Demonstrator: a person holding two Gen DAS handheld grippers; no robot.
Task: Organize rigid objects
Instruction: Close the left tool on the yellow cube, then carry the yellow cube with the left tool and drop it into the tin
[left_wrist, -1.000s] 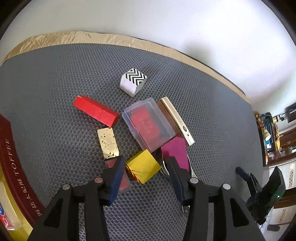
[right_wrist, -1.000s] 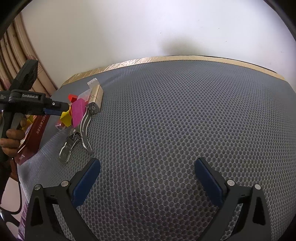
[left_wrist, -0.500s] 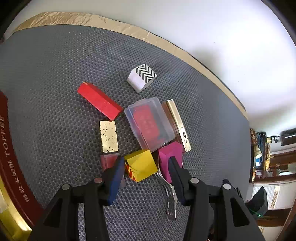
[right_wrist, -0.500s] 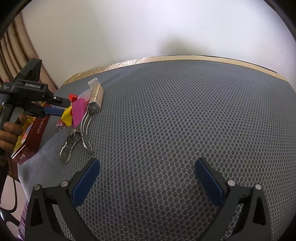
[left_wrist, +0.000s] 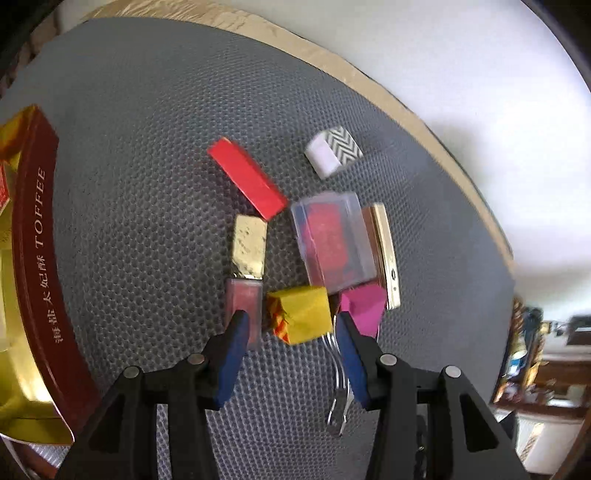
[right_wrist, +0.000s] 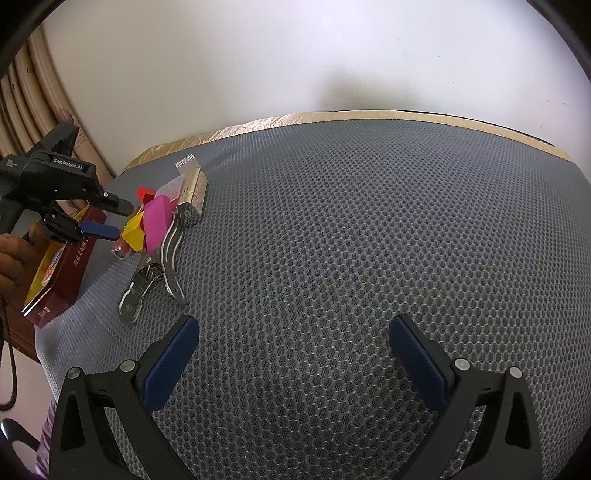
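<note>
Yellow block (left_wrist: 301, 314) lies on the grey mat (left_wrist: 129, 155), just ahead of the left gripper (left_wrist: 291, 325), whose blue pads stand part open either side of it without pressing; it holds nothing. At the block's 9 o'clock lies a pink tube (left_wrist: 245, 310), at 3 a magenta block (left_wrist: 362, 306), at 1 a clear case (left_wrist: 332, 240) with a gold bar (left_wrist: 386, 254) beside it. A gold foil bar (left_wrist: 249, 245) sits at 11, a red bar (left_wrist: 245, 177) beyond, a chevron cube (left_wrist: 334, 155) at 12. A metal clip (right_wrist: 151, 280) lies at 5. A toffee tin (left_wrist: 33, 266) stands at the mat's 9 o'clock edge. The right gripper (right_wrist: 295, 350) hangs wide open over bare mat, empty.
</note>
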